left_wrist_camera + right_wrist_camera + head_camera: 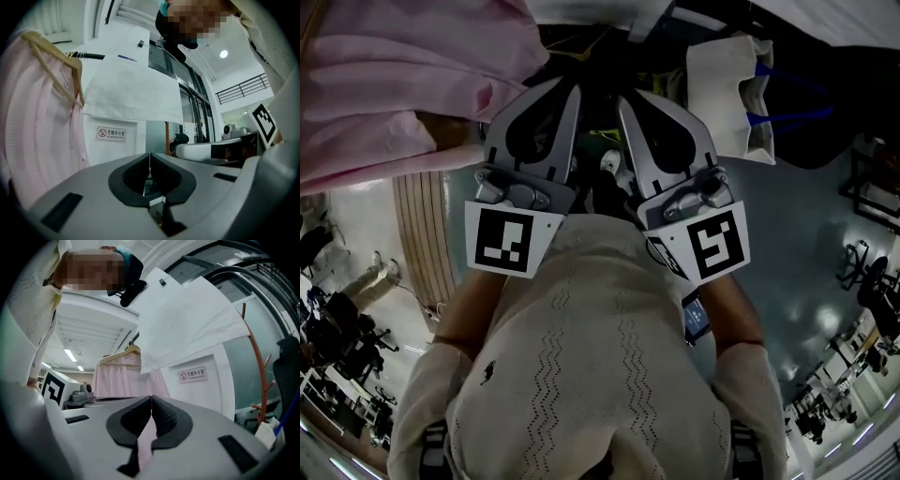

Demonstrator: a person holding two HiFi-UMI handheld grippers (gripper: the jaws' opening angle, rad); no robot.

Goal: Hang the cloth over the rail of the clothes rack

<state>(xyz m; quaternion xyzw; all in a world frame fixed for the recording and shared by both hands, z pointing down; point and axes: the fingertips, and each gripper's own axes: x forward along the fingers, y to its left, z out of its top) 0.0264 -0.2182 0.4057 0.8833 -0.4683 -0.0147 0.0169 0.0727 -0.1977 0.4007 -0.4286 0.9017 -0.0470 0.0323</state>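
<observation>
white cloth over rail in gripper views, jaws shut

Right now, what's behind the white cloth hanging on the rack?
Behind the white cloth, a white wall with a no-smoking sign shows below its hem. Higher up, the cloth covers the wall, so nothing there can be seen.

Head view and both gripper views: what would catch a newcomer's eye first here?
In the head view, the left gripper and right gripper sit side by side at centre, both shut, each bearing a black-and-white marker cube. A pink garment fills the upper left. In the gripper views, a white cloth hangs from the rail overhead, beside that garment.
</observation>
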